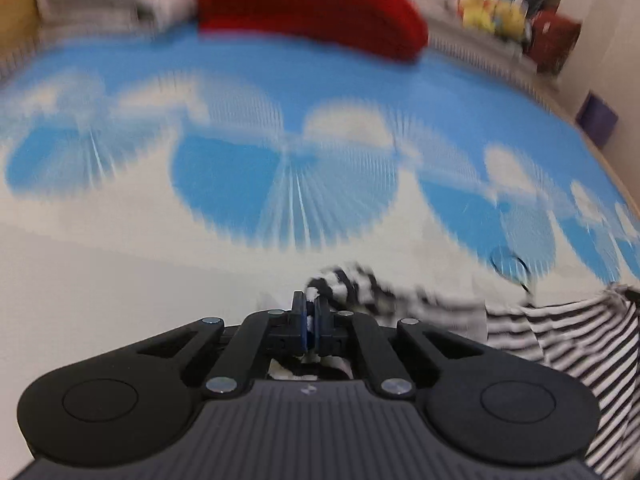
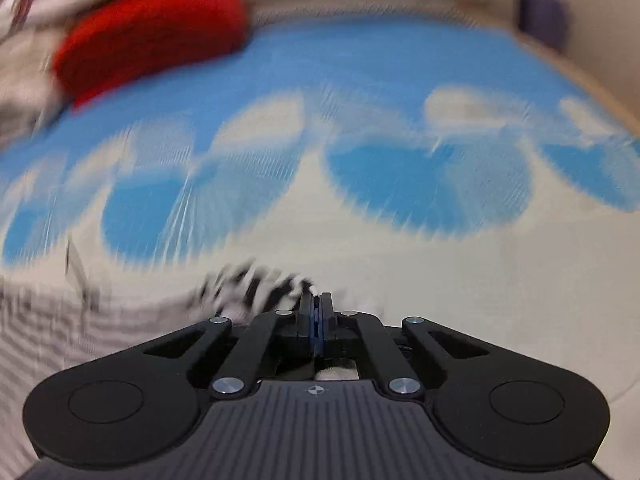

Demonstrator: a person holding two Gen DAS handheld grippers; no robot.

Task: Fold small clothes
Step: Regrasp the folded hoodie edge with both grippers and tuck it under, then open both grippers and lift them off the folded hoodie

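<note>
Black-and-white stripes on the garment. Sky blue with white clouds across the mat. Solid red for the cushion. Yellow on the toys. Black grippers, blue pads.

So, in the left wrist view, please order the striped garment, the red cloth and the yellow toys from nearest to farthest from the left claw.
1. Striped garment: pinched in the left claw, trailing right.
2. Red cloth: far end of the mat, top centre.
3. Yellow toys: beyond it, upper right.
</note>
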